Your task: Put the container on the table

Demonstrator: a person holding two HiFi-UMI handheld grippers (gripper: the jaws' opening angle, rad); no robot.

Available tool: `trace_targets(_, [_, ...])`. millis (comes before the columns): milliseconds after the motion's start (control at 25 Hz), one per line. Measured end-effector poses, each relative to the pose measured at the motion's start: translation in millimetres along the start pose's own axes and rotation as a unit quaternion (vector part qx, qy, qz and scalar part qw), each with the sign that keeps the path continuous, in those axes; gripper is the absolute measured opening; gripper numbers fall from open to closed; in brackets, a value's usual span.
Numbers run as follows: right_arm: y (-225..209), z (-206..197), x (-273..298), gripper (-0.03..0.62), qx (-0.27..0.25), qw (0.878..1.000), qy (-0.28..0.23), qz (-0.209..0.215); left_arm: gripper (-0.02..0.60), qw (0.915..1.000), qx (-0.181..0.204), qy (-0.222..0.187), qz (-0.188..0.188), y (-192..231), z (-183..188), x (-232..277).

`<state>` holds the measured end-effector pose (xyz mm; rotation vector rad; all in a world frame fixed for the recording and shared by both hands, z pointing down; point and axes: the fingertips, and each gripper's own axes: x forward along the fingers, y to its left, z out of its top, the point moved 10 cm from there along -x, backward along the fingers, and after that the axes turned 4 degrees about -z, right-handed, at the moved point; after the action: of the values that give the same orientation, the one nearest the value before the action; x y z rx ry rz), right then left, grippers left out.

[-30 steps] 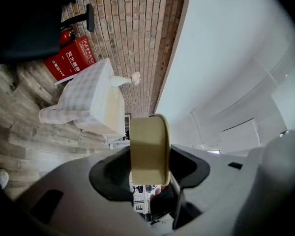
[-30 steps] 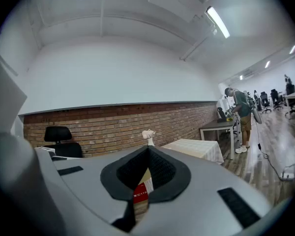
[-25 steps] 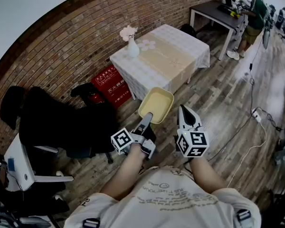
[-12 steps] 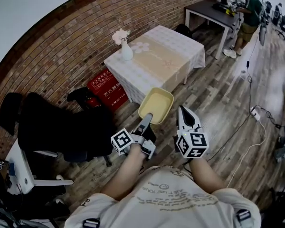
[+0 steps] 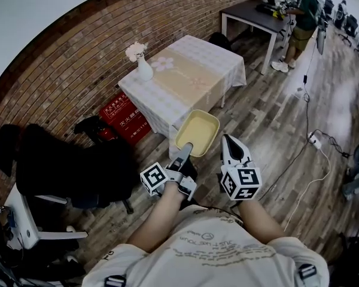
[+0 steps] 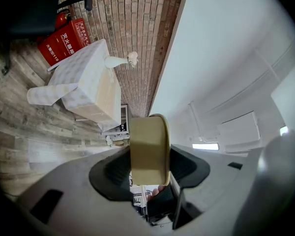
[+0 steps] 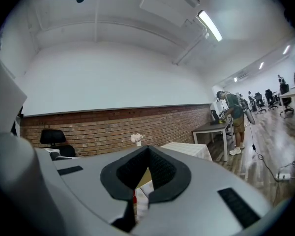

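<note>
— Where is the pale yellow rectangular plastic container (image 5: 197,131)?
— Up in the air. The left gripper (image 5: 188,148) has its jaws closed on the near wall, held partly apart by it. Inside, only the bare yellow bottom shows.
— And below it?
— Wooden plank floor (image 5: 269,118), by the near corner of the square table with a checked white cloth (image 5: 167,97).
— The right gripper (image 5: 228,141)?
— Jaws together, holding nothing.
— What's on the table?
— A white vase of pale flowers (image 5: 142,69), on the side toward the red brick wall (image 5: 78,46).
</note>
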<state>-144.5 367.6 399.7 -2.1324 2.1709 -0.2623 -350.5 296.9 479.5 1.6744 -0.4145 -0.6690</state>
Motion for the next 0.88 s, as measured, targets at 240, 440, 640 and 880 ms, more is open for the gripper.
trace_targets(240, [-18.3,-0.4,-2.1,0.002,0.003,1.000,-0.005,-0.014,0.225,0.9999,0.004,0.011,0.005,8.8,-2.1,15.5])
trace_targets(440, [-31.4,1.5,6.2,0.002,0.010,1.000,-0.005,-0.017,0.225,0.9998,-0.008,0.018,-0.002,17.7,-1.6,36.3])
trace_targets(640, [-46.7,2.6,18.7,0.002,-0.008,1.000,-0.010,-0.027,0.225,0.9994,-0.006,0.031,-0.015,25.7,1.7,66.3])
trace_targets(880, [-75.1,3.4,53.8,0.002,-0.002,0.999,-0.011,-0.031,0.225,0.9988,0.013,0.045,-0.012,40.4,14.5,112.2])
